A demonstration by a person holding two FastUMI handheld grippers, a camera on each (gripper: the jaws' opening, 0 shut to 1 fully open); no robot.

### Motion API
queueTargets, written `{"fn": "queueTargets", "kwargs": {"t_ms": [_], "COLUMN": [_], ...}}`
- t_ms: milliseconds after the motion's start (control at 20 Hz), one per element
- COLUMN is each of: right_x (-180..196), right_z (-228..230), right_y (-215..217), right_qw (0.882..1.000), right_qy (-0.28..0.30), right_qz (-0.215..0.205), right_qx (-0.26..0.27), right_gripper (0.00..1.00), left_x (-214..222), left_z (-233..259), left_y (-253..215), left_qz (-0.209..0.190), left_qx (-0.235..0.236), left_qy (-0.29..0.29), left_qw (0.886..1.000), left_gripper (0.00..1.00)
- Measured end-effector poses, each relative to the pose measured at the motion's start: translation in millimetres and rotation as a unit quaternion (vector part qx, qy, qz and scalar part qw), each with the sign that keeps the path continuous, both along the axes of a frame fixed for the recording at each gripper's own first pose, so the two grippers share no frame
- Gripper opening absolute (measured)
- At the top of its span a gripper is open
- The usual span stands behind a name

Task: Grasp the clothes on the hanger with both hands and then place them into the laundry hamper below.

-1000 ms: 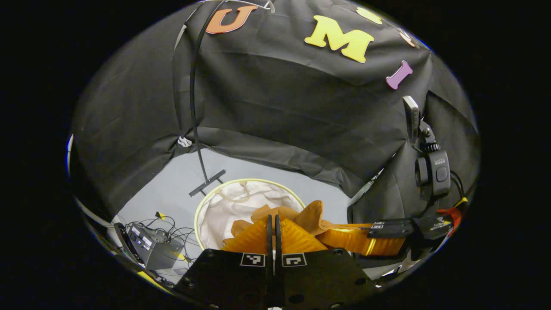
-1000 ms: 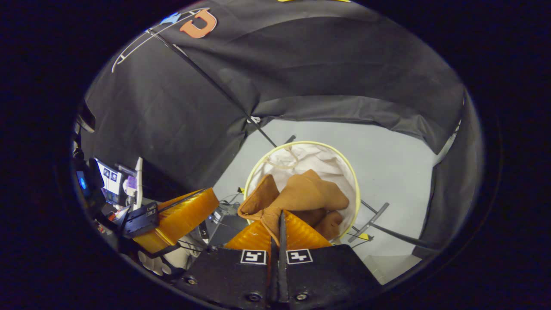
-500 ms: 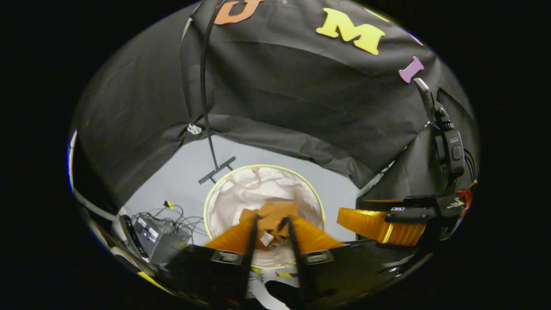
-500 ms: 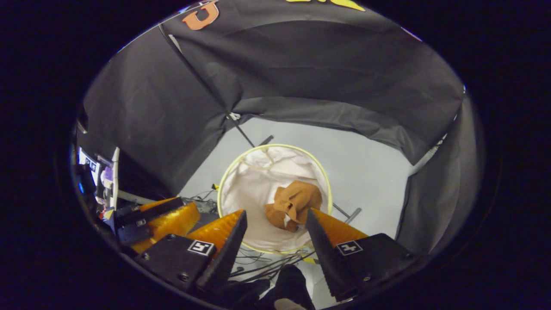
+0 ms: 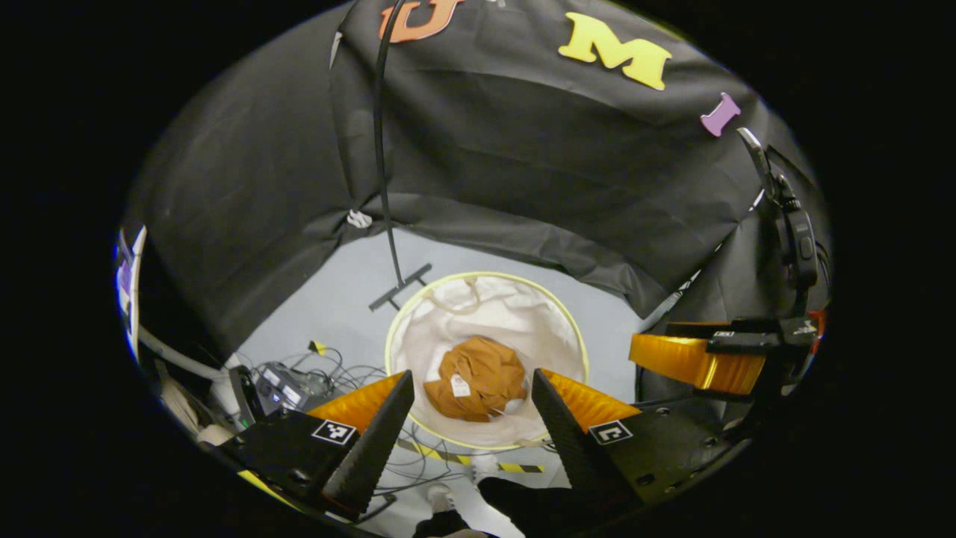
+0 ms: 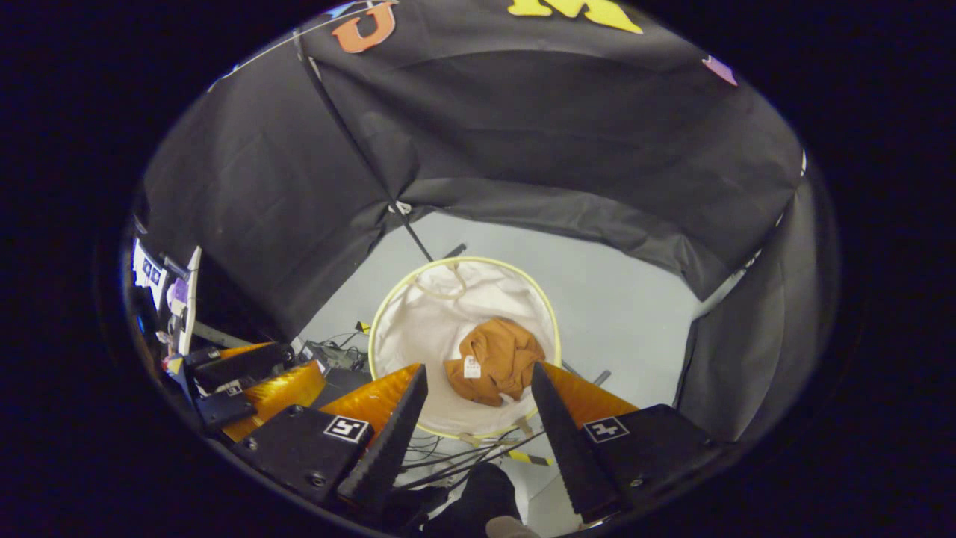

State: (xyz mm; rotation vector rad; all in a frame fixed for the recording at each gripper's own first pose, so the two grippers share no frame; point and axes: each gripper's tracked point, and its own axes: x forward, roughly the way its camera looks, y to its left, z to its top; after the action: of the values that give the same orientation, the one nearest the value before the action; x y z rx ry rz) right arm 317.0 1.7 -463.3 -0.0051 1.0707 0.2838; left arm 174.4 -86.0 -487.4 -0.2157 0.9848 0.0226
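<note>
The brown garment (image 5: 478,377) lies crumpled inside the white-lined laundry hamper (image 5: 556,329), on its near side. The left gripper (image 5: 472,407) and the right gripper (image 6: 472,400) hang above the hamper, jaws spread wide and empty, consistent with release over the opening.

clothes (image 5: 476,377) in the laundry hamper (image 5: 567,340) on the floor (image 5: 336,299), rack foot (image 5: 399,287) just behind it

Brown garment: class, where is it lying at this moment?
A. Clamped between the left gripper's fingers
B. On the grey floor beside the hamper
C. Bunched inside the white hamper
C: the brown garment lies crumpled within the hamper rim, apart from both open grippers.
</note>
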Motion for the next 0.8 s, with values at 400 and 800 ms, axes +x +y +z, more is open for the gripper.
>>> {"fn": "queueTargets", "kwargs": {"t_ms": [400,800], "right_x": [-25,-146], "right_z": [188,335], "right_y": [6,12], "right_qw": [0.970,0.913], "right_qy": [-0.239,-0.396], "right_qz": [-0.037,-0.094], "right_qx": [-0.022,0.006], "right_gripper": [0.89,1.00], "left_x": [-2,-77], "left_z": [185,341], "left_y": [51,92], "left_qz": [-0.046,-0.075], "left_qx": [0.082,0.095], "left_qy": [-0.212,-0.353], "left_qw": [0.973,0.928], "left_gripper": [0.97,0.94]}}
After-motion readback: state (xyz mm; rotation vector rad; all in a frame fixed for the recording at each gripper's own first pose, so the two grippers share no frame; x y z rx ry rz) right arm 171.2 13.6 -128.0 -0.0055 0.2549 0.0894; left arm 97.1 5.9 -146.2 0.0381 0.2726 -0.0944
